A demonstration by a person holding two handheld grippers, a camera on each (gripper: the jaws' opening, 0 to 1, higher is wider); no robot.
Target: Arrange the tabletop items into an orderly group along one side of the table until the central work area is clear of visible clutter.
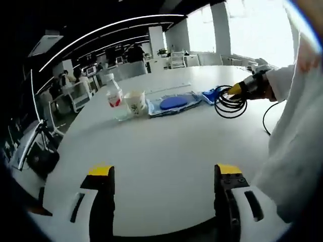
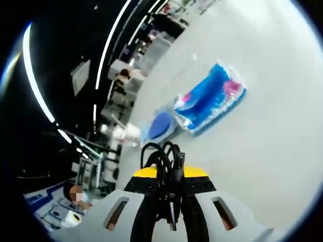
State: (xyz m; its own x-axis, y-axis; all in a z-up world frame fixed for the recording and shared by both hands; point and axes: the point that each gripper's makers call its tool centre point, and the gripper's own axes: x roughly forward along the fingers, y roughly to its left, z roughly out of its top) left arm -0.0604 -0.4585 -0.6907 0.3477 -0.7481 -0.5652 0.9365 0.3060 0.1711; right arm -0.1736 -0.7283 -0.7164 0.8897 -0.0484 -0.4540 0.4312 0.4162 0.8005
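Observation:
On the white round table (image 1: 166,151), a row runs along the far side: a clear bottle with a red label (image 1: 113,93), a paper cup (image 1: 135,102), a blue disc in a clear bag (image 1: 174,104) and a blue packet (image 1: 211,95). My right gripper (image 1: 237,89) hangs a coiled black cable (image 1: 230,105) just right of the packet and is shut on it. In the right gripper view the cable (image 2: 164,159) is pinched at my right gripper (image 2: 167,174), above the packet (image 2: 212,98), bagged disc (image 2: 160,125) and cup (image 2: 126,133). My left gripper (image 1: 165,171) is open over bare table near the front edge.
A loose black lead (image 1: 267,118) trails on the table at right, beside a person's white sleeve (image 1: 295,141). Off the table's left edge stand a black stand (image 1: 43,151), chairs and desks (image 1: 75,93). A seated person (image 2: 75,194) is in the far office.

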